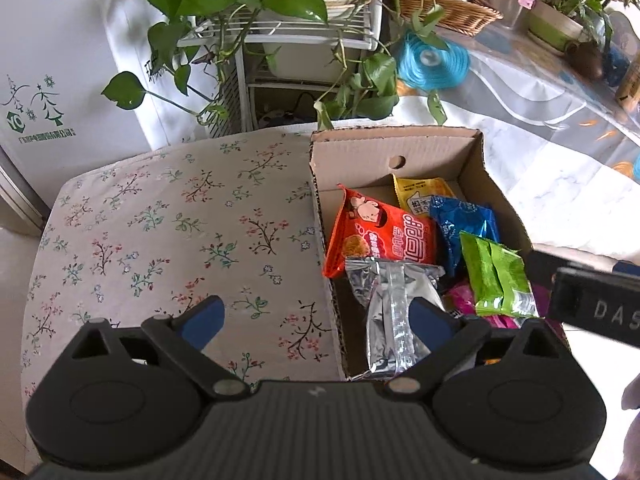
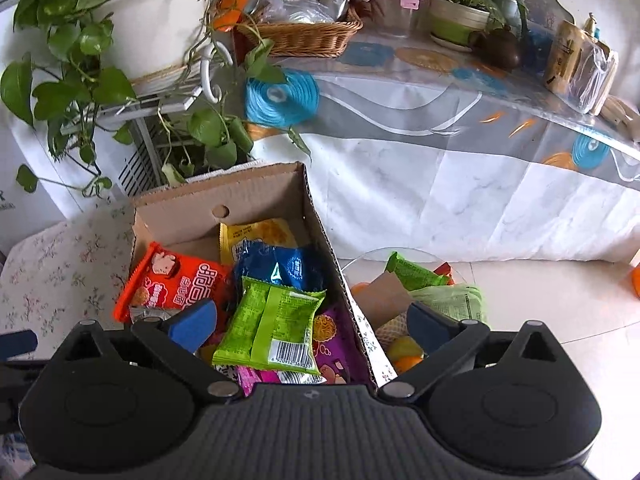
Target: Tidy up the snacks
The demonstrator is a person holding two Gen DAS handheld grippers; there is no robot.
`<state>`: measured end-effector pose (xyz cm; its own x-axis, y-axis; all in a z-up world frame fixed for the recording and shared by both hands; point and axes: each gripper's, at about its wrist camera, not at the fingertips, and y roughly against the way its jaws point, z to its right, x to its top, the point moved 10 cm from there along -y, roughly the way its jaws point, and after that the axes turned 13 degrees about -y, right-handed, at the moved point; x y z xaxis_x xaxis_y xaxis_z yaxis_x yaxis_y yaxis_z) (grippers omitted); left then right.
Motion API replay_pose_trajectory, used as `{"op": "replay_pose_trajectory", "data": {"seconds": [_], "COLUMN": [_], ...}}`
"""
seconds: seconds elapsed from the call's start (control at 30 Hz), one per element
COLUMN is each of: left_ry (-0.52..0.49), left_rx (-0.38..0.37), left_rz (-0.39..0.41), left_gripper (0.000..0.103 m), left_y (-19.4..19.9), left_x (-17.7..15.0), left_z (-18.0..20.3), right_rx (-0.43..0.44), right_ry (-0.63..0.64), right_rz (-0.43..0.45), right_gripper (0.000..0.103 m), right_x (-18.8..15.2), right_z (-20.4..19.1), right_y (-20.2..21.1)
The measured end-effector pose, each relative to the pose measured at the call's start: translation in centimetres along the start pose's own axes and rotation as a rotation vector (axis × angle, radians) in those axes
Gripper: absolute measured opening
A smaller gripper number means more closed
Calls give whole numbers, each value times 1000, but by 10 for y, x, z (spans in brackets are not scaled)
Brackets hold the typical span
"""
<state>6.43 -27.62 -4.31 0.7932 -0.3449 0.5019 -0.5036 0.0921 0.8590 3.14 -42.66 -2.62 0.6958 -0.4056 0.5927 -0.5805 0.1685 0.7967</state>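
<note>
An open cardboard box (image 1: 396, 152) stands on a floral cloth. It holds a red packet (image 1: 380, 240), a yellow one (image 1: 420, 192), a blue one (image 1: 464, 224), a green one (image 1: 496, 280) and a silver one (image 1: 392, 312). My left gripper (image 1: 316, 316) hangs open over the box's left wall, with one finger above the silver packet. My right gripper (image 2: 310, 320) is open wide over the box (image 2: 320, 232). The green packet (image 2: 272, 324) lies between its fingers on top of the other snacks, and neither pad touches it. The right gripper's body (image 1: 592, 304) shows at the right edge of the left wrist view.
The floral cloth (image 1: 160, 232) stretches left of the box. To the right of the box a clear bowl (image 2: 420, 276) holds more packets and fruit. Behind stand a white plant rack (image 1: 280, 36) with trailing leaves, a wicker basket (image 2: 308, 36) and a table under a clear cover (image 2: 440, 92).
</note>
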Motion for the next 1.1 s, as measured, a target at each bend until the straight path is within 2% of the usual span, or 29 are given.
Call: {"op": "replay_pose_trajectory", "data": {"seconds": [0.3, 0.53, 1.1], "left_ry": [-5, -48, -67], "left_rx": [39, 75, 92], "left_rz": [-5, -8, -51], "left_gripper": [99, 99, 99], "left_y": [-3, -3, -7], "left_x": [4, 7, 3], "left_z": [-6, -5, -6], "right_rx": [-46, -34, -40], "right_ry": [30, 55, 61], "right_rz": [-8, -28, -54], "right_gripper": [103, 103, 103], "right_x": [-2, -6, -9], "right_z": [4, -2, -1], "right_y": [-5, -8, -12]}}
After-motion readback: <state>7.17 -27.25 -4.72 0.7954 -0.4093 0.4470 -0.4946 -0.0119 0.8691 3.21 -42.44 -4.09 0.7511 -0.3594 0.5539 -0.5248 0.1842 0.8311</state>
